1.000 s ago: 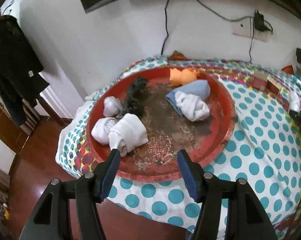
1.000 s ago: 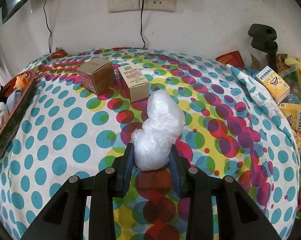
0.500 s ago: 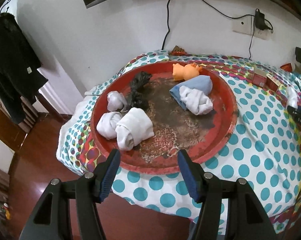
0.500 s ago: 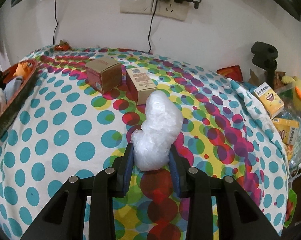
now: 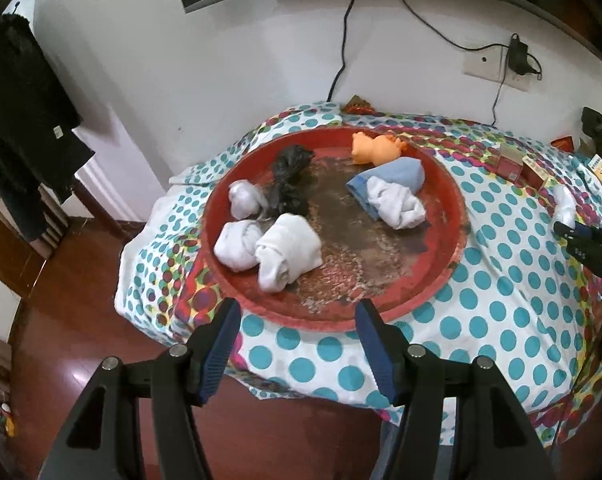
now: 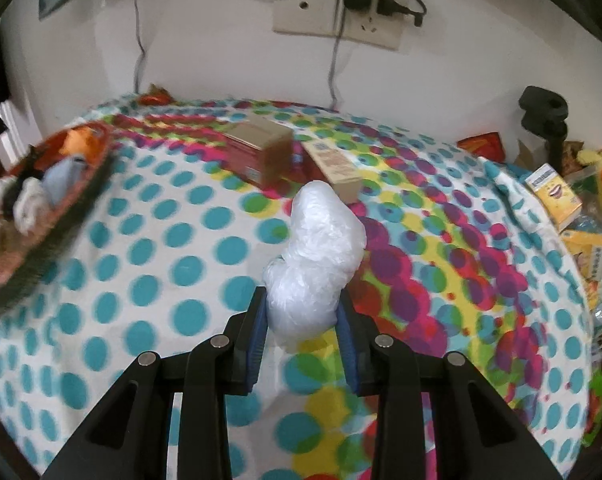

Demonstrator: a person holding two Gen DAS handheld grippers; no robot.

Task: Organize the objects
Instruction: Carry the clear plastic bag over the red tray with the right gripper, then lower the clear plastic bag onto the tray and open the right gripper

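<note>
The right gripper (image 6: 301, 324) has its fingers clamped on a crumpled white plastic bag (image 6: 315, 258) above the polka-dot tablecloth (image 6: 149, 264). The left gripper (image 5: 297, 330) hangs wide open, holding nothing, just near of the red tray (image 5: 459, 220) of rolled socks (image 5: 287, 250).

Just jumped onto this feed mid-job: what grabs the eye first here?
The right gripper is shut on a crumpled white plastic bag, held above the polka-dot tablecloth. The big red tray at the table's left end holds rolled white socks, a blue cloth and an orange toy; the left gripper hangs open before it.
</note>
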